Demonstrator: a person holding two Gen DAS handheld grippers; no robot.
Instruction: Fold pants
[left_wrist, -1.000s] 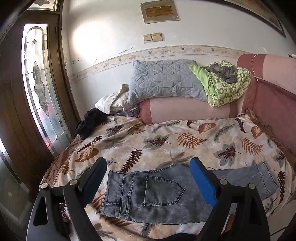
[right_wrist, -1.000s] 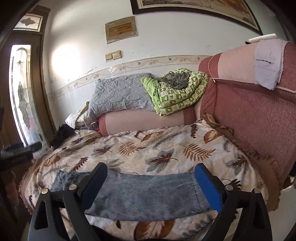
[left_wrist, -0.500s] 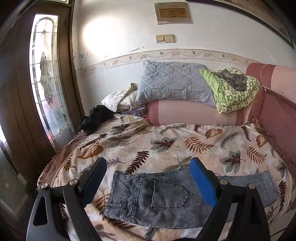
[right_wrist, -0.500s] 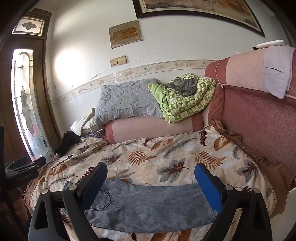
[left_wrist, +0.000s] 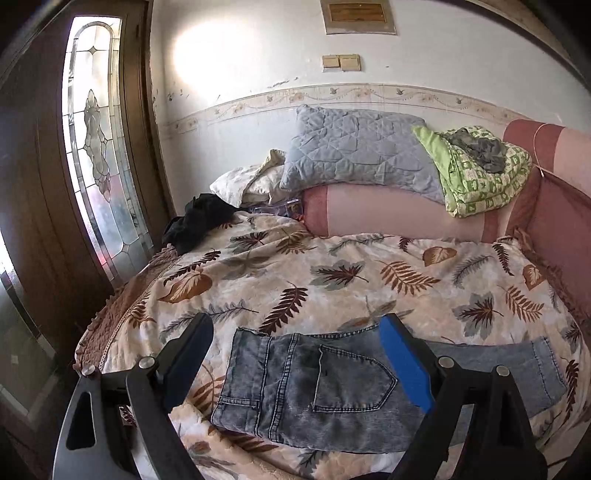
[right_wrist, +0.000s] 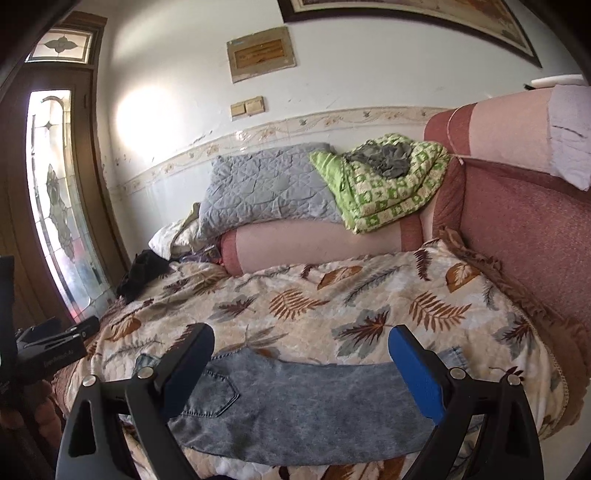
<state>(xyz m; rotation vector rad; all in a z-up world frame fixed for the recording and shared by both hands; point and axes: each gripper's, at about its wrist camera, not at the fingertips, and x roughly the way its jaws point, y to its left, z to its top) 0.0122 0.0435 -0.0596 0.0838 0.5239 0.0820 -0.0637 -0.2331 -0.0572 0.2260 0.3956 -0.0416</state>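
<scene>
1. Jeans (left_wrist: 314, 387): lay flat along the bedspread's (left_wrist: 332, 280) near edge, waistband left, hem right.
2. Left gripper (left_wrist: 295, 354) and right gripper (right_wrist: 301, 358): your jaws stood apart, empty, above the denim.
3. Advice: pinch waistband and hem edges squarely.

Sharp daylight, wall glare, fisheye-warped edges
</scene>
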